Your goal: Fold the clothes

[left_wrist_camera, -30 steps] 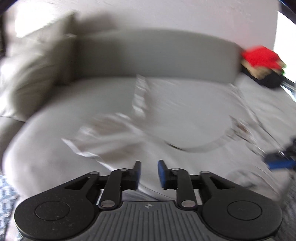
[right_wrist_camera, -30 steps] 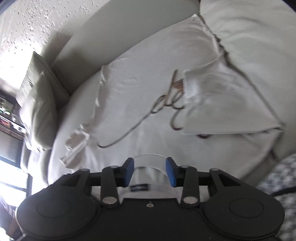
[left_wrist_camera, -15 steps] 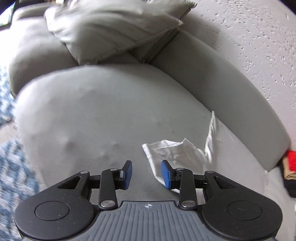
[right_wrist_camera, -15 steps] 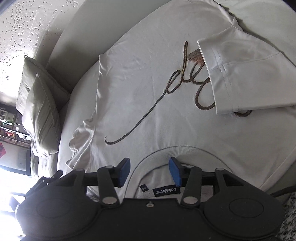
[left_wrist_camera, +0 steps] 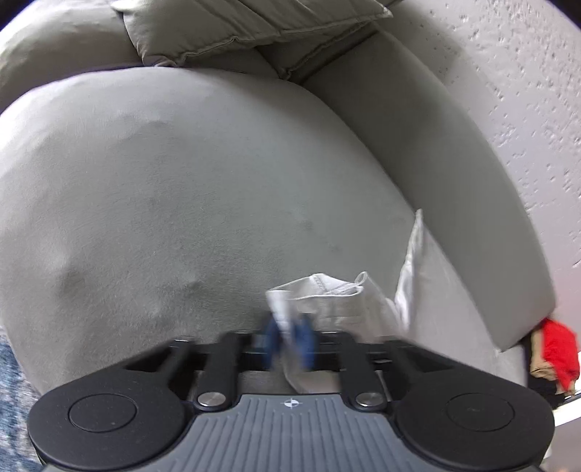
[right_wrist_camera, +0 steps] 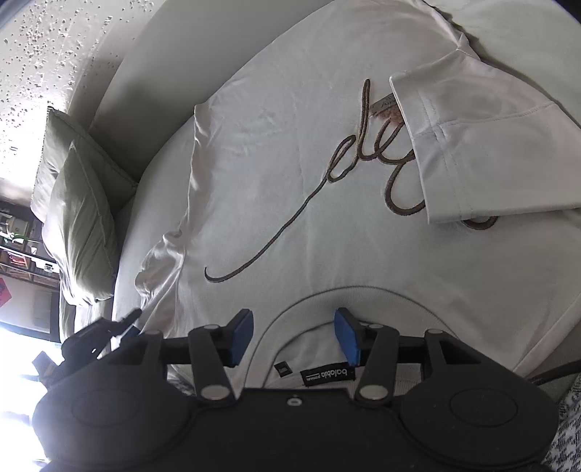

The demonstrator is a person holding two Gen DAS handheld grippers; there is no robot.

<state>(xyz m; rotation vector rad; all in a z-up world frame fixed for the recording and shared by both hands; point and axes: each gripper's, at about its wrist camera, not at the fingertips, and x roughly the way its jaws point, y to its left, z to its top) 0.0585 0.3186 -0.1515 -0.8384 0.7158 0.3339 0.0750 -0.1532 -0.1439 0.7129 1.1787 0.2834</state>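
Left wrist view. Landmark: sofa seat cushion [left_wrist_camera: 181,203]. White T-shirt sleeve [left_wrist_camera: 334,301] lies bunched at the near right part of the cushion, its stitched hem turned up. Left gripper [left_wrist_camera: 287,345] is at the sleeve's edge; the blue pads [left_wrist_camera: 270,343] are motion-blurred and nearly together, with a strip of white cloth running down between them. Judgement: jaws closed or closing on the sleeve edge; the blur leaves the firmness of the pinch unconfirmed. Throw pillow [left_wrist_camera: 254,29] sits at the cushion's far edge. Red cloth [left_wrist_camera: 555,352] lies beyond the cushion's right end, well apart from the sleeve.

Right wrist view. Landmark: T-shirt collar [right_wrist_camera: 345,301]. White T-shirt [right_wrist_camera: 290,163] is spread front-up over the sofa, brown script lettering [right_wrist_camera: 308,188] across the chest beyond the collar. The right sleeve [right_wrist_camera: 483,152] is already folded in over the chest, covering the end of the lettering. The other sleeve [right_wrist_camera: 159,261] lies crumpled out to the collar's left. Right gripper [right_wrist_camera: 294,336] hovers over the collar, jaws wide apart, holding nothing; whether a pad touches cloth cannot be told. Neck label [right_wrist_camera: 326,374] shows just below the jaws.

Step in hand, as judged: folding in the second sleeve. The next move calls for carrying the pinched sleeve across toward the lettering and laying it flat, without dragging the body askew.
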